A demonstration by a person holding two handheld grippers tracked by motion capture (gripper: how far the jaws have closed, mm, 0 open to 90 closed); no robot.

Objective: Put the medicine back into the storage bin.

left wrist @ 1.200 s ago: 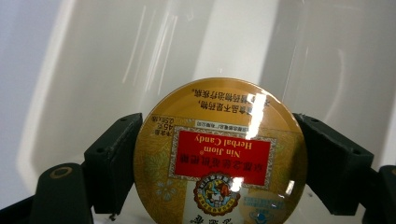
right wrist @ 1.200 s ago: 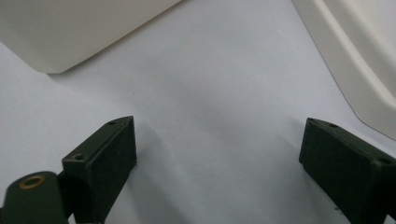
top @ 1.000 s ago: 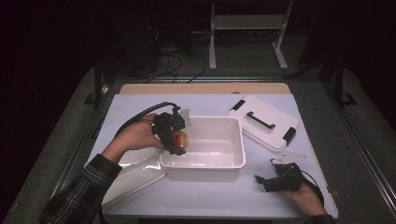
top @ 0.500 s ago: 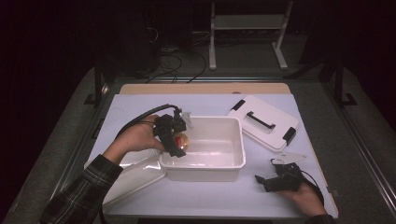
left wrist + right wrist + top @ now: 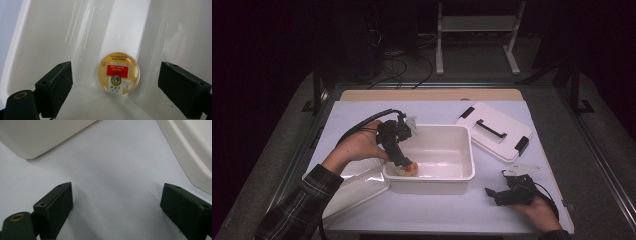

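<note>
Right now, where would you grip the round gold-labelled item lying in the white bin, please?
Grip the round item across its curved edges, coming straight down between the left gripper's open jaws. It sits in the bin's corner, label up, so the walls probably block a sideways approach.

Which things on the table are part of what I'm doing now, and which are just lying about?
In the job:
- round yellow packet, lying in the tub's corner
- white tub
- left claw, jaws just opened, apart from the packet

Lying about:
- white lid with black handle
- clear plastic lid left of the tub
- right claw, open, resting on the table
</note>
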